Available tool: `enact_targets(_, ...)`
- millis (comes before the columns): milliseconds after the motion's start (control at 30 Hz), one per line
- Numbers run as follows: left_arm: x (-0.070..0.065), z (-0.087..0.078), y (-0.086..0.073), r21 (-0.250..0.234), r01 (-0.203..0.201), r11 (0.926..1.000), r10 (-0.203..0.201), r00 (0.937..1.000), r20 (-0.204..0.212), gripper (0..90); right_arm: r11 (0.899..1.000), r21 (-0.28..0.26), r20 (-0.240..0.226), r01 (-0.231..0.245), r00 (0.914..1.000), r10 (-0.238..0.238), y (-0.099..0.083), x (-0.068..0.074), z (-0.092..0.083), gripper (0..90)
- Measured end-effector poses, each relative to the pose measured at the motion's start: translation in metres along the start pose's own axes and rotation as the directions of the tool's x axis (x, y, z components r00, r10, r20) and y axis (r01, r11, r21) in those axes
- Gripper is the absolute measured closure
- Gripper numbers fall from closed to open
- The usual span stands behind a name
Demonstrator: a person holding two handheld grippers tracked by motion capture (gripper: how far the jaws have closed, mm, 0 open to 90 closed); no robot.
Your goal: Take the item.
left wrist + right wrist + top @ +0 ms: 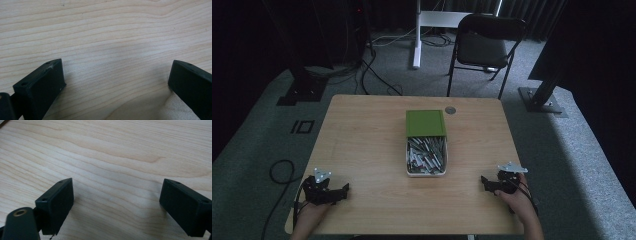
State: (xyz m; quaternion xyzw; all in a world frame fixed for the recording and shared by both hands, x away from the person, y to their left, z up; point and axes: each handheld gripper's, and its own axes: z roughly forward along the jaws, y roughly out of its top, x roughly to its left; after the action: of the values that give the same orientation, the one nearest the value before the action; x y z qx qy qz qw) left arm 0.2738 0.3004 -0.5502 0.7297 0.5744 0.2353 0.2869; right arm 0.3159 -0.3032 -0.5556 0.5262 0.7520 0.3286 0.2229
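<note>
We see a dim room w/ grey carpet; wooden desk (362, 145) takes up the middle of the high view. Behind it a black folding chair (484, 45), a white stand leg (416, 35) to its left, black cables (372, 75) on the floor. Mid-desk sits a white tray (426, 172) packed w/ grey metal parts, too small to ID; its green lid (425, 123) lies over the far part of the tray, near half uncovered. Small round grey insert (450, 110) in the desk surface just right of the lid's far corner. Left gripper (343, 190) rests on the desk at the near-left corner, held by the left hand (312, 212), grey plate on top. Right gripper (484, 181) at the near-right edge, in the right hand (517, 200). Both well apart from the tray, pointing inward toward each other. Left gripper view: jaws wide apart, bare wood grain between, nothing held. Right gripper view: same, jaws spread wide over bare desk, nothing btwn them.
</note>
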Motion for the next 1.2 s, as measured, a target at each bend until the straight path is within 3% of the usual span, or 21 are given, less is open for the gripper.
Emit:
enact_targets(567, 0.0, 0.0, 0.0, 0.0, -0.001, 1.0, 0.001, 1.0, 0.0, 1.3, 1.0, -0.001, 0.003, -0.002, 1.0, 0.002, 0.0, 0.0, 0.0, 12.0)
enact_targets(833, 0.0, 0.0, 0.0, 0.0, -0.001, 1.0, 0.001, 1.0, 0.0, 1.3, 1.0, 0.0, 0.031, -0.026, 0.9992, 0.026, 0.001, 0.004, 0.001, 12.2)
enact_targets(1200, 0.0, 0.0, 0.0, 0.0, -0.001, 1.0, 0.001, 1.0, 0.0, 1.3, 0.998, -0.029, 0.037, -0.05, 0.998, 0.051, 0.015, 0.004, -0.007, 14.0)
